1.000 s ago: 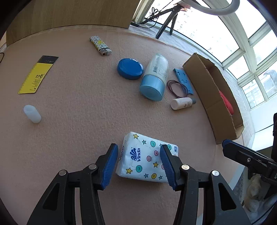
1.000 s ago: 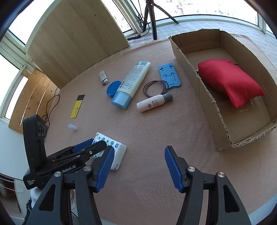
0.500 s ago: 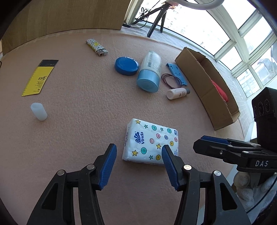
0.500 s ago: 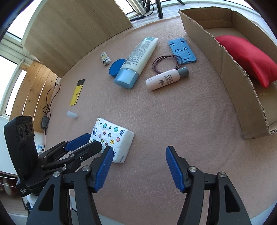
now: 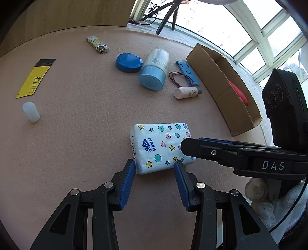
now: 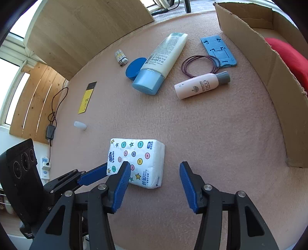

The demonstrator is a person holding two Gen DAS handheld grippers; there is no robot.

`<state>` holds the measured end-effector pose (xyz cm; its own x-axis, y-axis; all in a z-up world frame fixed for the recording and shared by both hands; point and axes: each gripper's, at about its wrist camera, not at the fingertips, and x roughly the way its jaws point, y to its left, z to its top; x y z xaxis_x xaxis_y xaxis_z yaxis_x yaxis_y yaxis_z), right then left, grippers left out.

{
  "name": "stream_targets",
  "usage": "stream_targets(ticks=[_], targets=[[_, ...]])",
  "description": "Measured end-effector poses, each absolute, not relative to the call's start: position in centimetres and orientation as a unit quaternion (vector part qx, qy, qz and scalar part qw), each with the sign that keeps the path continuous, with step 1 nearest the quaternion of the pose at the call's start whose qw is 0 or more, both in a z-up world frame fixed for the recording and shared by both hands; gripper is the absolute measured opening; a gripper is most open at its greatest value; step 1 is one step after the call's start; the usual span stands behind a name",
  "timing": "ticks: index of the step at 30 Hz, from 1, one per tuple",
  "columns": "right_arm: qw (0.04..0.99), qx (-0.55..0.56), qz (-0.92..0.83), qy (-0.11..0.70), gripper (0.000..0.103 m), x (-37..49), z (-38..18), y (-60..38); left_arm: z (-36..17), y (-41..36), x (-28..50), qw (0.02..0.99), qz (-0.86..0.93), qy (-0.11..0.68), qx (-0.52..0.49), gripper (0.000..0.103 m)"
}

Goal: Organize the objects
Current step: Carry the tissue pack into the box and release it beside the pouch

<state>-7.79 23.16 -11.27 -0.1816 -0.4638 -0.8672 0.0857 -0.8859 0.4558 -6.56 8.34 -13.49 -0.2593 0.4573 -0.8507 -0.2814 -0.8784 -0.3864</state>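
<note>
Tissue pack [image 5: 161, 146], soft glossy plastic printed with stars and dots, lies flat on the felt-like pink counter [image 5: 77, 125], its near end just between the released fingers of the left tool [image 5: 154, 169]. Right tool [image 6: 154, 173], also spread wide, hovers beside its edge.

A pinkish felt-like tabletop [image 5: 80, 119] sits in bright daylight from white-framed windows [image 5: 256, 36] curving around the room. Light wooden panels [image 6: 80, 32] stand behind it (a tripod's legs [image 5: 165, 17] show by the glass).
</note>
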Motion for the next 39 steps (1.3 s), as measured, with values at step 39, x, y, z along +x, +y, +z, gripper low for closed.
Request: stream_targets(ticks=[39], targets=[[0.111,0.503,-0.84,-0.171,0.032,-7.8,-1.5,39.8,-4.5,27.4,-8.8,0.352,0.805,-0.026,-0.476,0.043]])
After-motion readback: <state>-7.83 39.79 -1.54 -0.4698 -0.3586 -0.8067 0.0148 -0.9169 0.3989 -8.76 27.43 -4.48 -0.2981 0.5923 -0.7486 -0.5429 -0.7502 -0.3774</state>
